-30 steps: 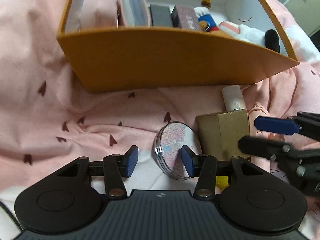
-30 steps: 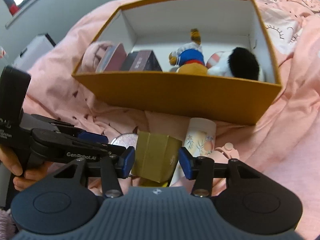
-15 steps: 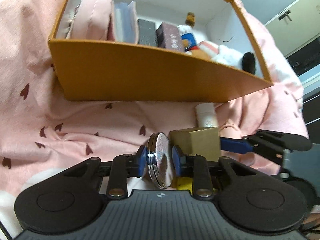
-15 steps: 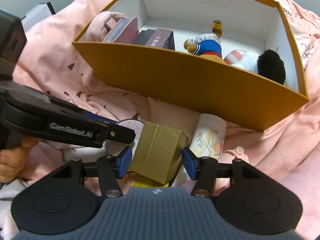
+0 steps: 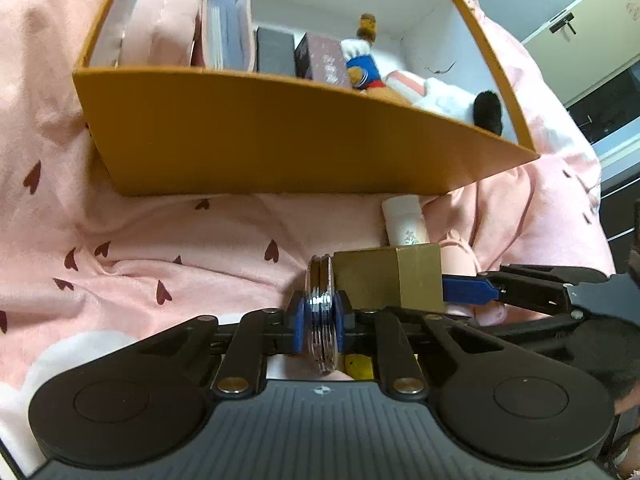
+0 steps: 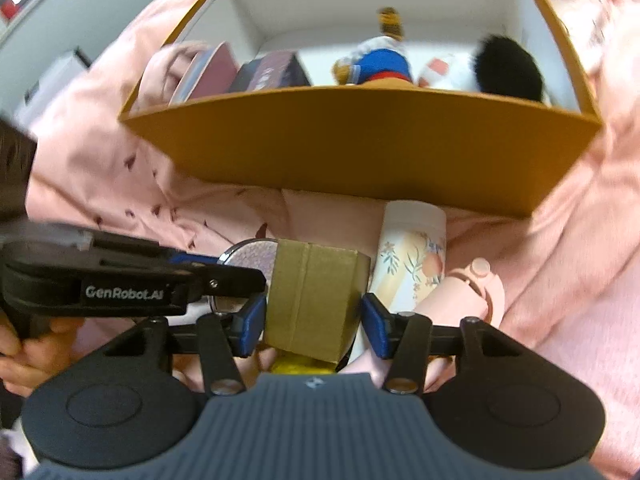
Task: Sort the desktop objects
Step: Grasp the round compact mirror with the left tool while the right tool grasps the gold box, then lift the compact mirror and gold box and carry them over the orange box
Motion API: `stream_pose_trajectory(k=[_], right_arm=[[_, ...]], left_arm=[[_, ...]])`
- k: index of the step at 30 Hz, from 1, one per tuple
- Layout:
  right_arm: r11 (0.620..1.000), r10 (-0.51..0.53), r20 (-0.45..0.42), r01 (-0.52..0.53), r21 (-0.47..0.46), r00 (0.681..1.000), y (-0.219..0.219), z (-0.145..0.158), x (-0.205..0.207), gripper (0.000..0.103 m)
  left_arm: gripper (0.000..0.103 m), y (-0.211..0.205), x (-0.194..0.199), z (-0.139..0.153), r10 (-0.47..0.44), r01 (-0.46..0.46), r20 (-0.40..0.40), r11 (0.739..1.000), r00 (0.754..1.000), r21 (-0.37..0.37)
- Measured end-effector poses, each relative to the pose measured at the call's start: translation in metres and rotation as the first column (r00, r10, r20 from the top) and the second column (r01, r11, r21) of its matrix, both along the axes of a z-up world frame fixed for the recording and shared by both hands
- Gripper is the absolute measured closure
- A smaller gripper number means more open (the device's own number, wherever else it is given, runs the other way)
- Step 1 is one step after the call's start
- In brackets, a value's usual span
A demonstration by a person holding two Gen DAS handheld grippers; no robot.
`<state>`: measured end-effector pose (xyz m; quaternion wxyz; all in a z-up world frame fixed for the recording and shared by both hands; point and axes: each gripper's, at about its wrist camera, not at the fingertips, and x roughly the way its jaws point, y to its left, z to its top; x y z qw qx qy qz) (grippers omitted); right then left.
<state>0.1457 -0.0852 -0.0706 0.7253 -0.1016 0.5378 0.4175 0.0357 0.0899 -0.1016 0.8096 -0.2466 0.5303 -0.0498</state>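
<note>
Where the pink heart-printed blanket [image 5: 168, 248] bunches in soft folds, we see our left gripper [image 5: 319, 322] with its blue pads clamped flat against both faces of a round compact mirror [image 5: 320, 304]. The jaws have just been closing and are now nearly together, holding the thin, silvery, ridged-edge disc upright on its rim. Directly at 3 o'clock from the disc, touching or almost touching it, sits a small olive-gold cardboard box [image 6: 316, 300], matte and crisp-cornered with a seam down its face. Our right gripper [image 6: 314, 322] straddles this box. Its jaws stand about half open, and they have just been narrowing slightly. The left pad lies at the box's side, and the right pad shows a sliver of gap, so we cannot say the box is gripped. A yellow object [image 6: 300, 366] peeks out beneath the box, too hidden to identify. At 1 o'clock from the box lies a smooth white cylindrical bottle [image 6: 412, 256] printed with flowers and peaches, and a pale pink rounded item [image 6: 468, 284] rests against it. Beyond, at 12 o'clock, stands the large orange cardboard storage box [image 5: 280, 144] with a white interior. It holds a padded pink pouch [image 5: 164, 28], slim upright cases, a small plush figure [image 5: 362, 60] in blue and red, and a white plush with a black fuzzy ear [image 5: 486, 110].
</note>
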Motion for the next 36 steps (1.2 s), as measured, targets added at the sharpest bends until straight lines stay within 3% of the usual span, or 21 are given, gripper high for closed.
stream_pose_trajectory(k=[6,16,21,24,31,36], right_arm=[[0.991,-0.061,-0.1,0.072,0.116,0.993,-0.022,0.015,0.015,0.05],[0.955,-0.096,-0.151,0.134,0.265,0.984,-0.051,0.059,0.032,0.051],[0.916,-0.109,-0.133,0.151,0.372,0.985,-0.062,0.094,0.043,0.051],[0.897,-0.141,-0.076,0.16,0.412,0.987,-0.063,0.114,0.053,0.051],[0.882,-0.228,-0.013,0.212,0.421,0.974,-0.051,0.12,0.079,0.051],[0.875,-0.247,-0.044,0.243,0.418,0.968,-0.042,0.103,0.086,0.051]], left_arm=[[0.088,0.001,0.0,0.023,0.013,-0.014,0.028,1.0,1.0,0.019],[0.088,0.01,0.0,0.084,0.048,-0.05,0.142,0.999,0.989,0.008],[0.088,0.013,0.016,0.12,0.062,-0.063,0.238,0.998,0.969,-0.005],[0.088,0.011,0.036,0.132,0.067,-0.078,0.266,0.997,0.962,0.029],[0.088,-0.005,0.083,0.116,0.043,-0.073,0.203,0.987,0.978,0.146],[0.088,-0.011,0.092,0.095,0.028,-0.052,0.121,0.977,0.992,0.206]])
